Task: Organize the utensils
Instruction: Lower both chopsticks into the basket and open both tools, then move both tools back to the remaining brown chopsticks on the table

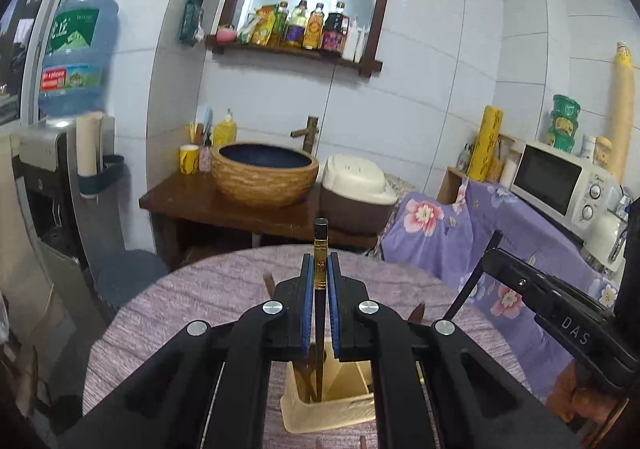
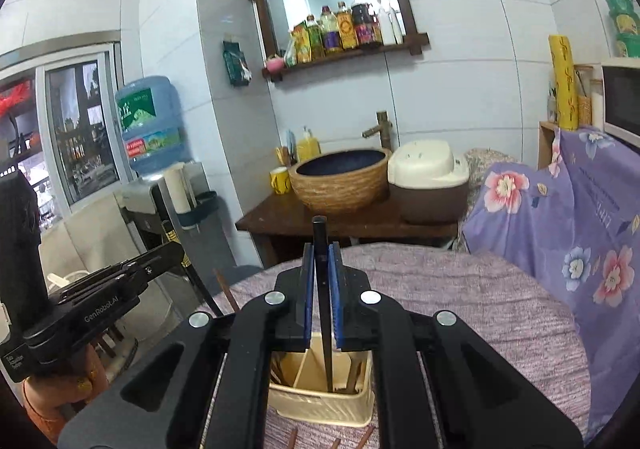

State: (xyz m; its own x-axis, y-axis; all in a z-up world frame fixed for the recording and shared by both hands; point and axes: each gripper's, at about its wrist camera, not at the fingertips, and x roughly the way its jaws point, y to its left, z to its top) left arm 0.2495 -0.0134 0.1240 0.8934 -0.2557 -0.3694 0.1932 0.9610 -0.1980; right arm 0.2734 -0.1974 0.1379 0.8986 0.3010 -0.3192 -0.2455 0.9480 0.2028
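Note:
My left gripper [image 1: 320, 261] is shut on a black chopstick with a gold band [image 1: 321, 245]. The stick stands upright, its lower end inside the cream utensil holder [image 1: 320, 409] on the round purple-clothed table [image 1: 192, 309]. My right gripper [image 2: 321, 253] is shut on a plain black chopstick [image 2: 319, 233], whose tip also reaches down into the holder [image 2: 320, 405]. Each gripper shows in the other's view: the right gripper [image 1: 490, 255] at the right edge, the left gripper [image 2: 174, 249] at the left. Brown utensils stand in the holder's compartments.
Loose brown chopsticks [image 2: 224, 287] lie on the cloth around the holder. Beyond the table stand a wooden counter with a basin sink [image 1: 264, 173], a rice cooker [image 1: 356, 177], a water dispenser [image 1: 76, 57] and a microwave [image 1: 560, 181] on a floral cloth.

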